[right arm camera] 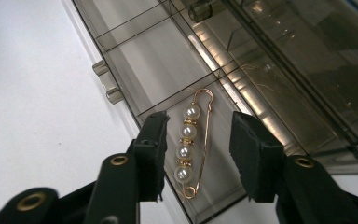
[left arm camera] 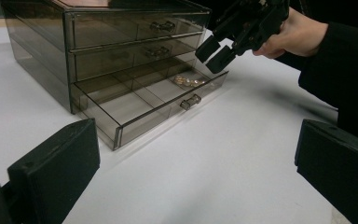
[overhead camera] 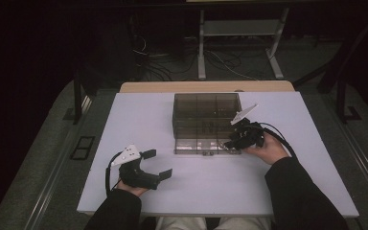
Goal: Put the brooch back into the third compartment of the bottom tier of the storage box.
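My right tool (right arm camera: 196,154) stands partly open over the pearl pin (right arm camera: 192,144), which lies loose, seemingly untouched, in the open bottom drawer (left arm camera: 149,109) at twelve o'clock. My left tool (overhead camera: 157,164) gapes empty.

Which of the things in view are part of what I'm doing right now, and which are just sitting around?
In the job:
- pearl pin, lying in the open bottom drawer
- smoky drawer box
- right gripper, jaws apart over the pin

Just there:
- left gripper, open, resting on the white table
- cables on the floor
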Demonstrator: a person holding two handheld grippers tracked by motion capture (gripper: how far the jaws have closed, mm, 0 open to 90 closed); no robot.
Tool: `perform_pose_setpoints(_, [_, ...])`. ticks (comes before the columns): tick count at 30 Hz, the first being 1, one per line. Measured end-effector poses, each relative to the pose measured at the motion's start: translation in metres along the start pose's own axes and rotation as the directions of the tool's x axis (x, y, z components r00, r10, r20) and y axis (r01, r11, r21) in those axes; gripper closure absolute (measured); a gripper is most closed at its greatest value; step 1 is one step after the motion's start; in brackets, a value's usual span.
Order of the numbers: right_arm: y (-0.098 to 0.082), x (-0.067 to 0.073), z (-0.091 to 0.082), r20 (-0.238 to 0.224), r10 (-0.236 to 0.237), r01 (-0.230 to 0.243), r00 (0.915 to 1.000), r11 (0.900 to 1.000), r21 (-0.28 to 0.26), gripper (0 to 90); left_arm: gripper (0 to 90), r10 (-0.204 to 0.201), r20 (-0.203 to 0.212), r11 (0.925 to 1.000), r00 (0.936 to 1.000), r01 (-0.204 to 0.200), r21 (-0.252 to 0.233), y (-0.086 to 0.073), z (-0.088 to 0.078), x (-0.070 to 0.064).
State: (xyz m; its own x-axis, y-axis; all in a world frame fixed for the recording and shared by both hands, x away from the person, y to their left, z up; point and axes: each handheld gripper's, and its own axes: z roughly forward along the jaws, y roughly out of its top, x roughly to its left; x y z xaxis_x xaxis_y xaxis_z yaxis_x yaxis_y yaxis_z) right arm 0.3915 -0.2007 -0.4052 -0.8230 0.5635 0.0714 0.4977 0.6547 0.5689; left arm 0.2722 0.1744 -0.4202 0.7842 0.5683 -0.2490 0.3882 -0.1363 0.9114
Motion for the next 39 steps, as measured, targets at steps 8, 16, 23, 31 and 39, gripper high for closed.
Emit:
perform_pose_setpoints(8, [-0.005,0.002,-0.010,-0.008,0.017,-0.017,0.9998,1.000,-0.012,39.8,0.0,-0.001,0.002,1.0000,1.0000,0.001,-0.001,0.000,0.000,0.000])
perform_pose_setpoints(16, [-0.014,0.002,-0.027,-0.011,0.056,-0.057,0.9984,0.997,-0.055,16.9,0.0,-0.004,0.004,1.0000,1.0000,0.004,-0.002,0.000,0.001,0.000])
perform_pose_setpoints(23, [-0.024,0.003,-0.040,-0.019,0.115,-0.116,0.9932,0.988,-0.103,0.2,0.0,-0.004,0.006,1.0000,1.0000,0.004,-0.002,0.000,0.001,0.000])
perform_pose_setpoints(31, [-0.036,0.006,-0.056,-0.020,0.147,-0.148,0.9889,0.978,-0.145,0.1,0.0,-0.007,0.004,1.0000,1.0000,0.007,-0.005,0.000,0.001,0.000])
perform_pose_setpoints(39, [-0.053,0.013,-0.069,-0.015,0.175,-0.175,0.9844,0.968,-0.178,0.2,0.0,-0.011,0.001,0.9999,0.9999,0.011,-0.004,0.000,0.001,0.000])
